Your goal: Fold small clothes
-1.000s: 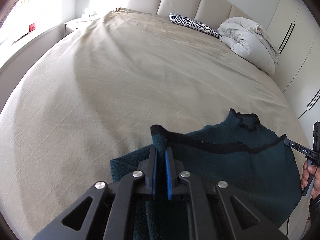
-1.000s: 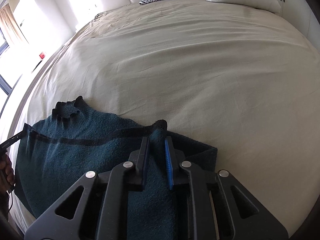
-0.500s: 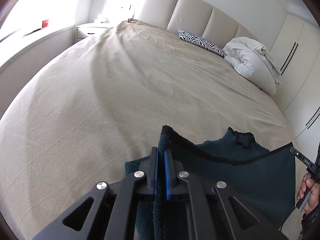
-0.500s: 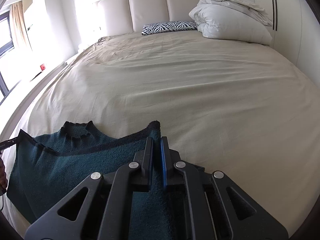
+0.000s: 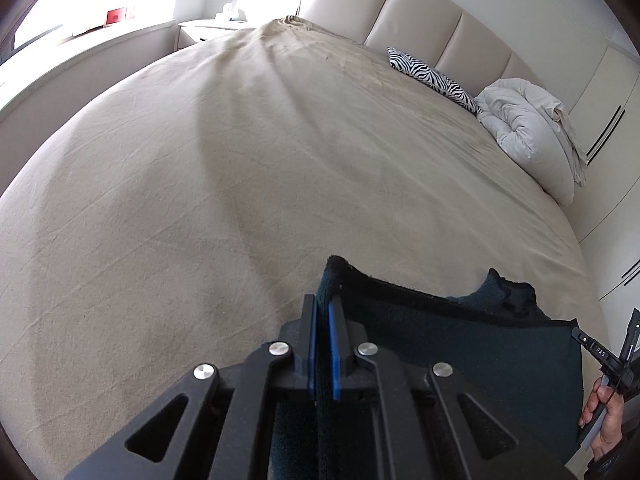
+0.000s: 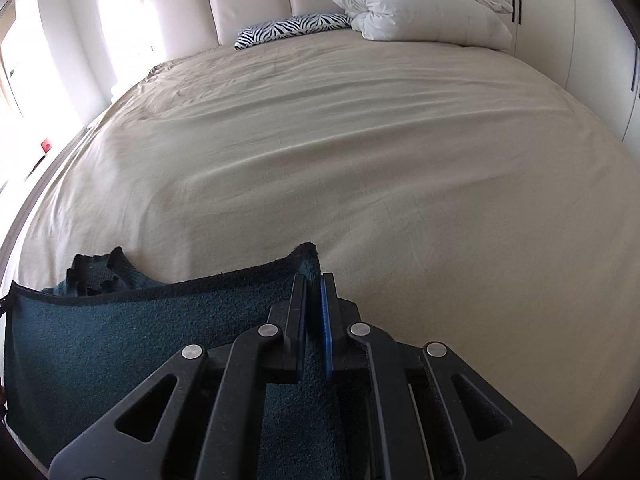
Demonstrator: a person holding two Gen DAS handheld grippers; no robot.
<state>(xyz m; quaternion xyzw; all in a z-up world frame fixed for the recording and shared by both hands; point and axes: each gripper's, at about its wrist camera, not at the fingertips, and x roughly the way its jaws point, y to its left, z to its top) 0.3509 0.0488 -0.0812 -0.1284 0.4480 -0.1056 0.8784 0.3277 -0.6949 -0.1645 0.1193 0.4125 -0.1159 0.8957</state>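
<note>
Teal sweater (image 5: 460, 360) hangs stretched above the bed (image 5: 280, 180), each hand-held gripper, left (image 5: 323, 316) and right (image 6: 314, 300), clamped on a hem corner.

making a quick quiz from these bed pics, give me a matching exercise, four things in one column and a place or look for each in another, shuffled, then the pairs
Things:
1. sweater
2. pillow
3. duvet
4. bedsheet

Descriptions:
A. white, bundled at the headboard's right end
B. beige, spread across the whole bed
C. dark teal, hem clamped in both tongs
D. zebra striped, lying by the headboard

Pairs: 1-C, 2-D, 3-A, 4-B
</note>
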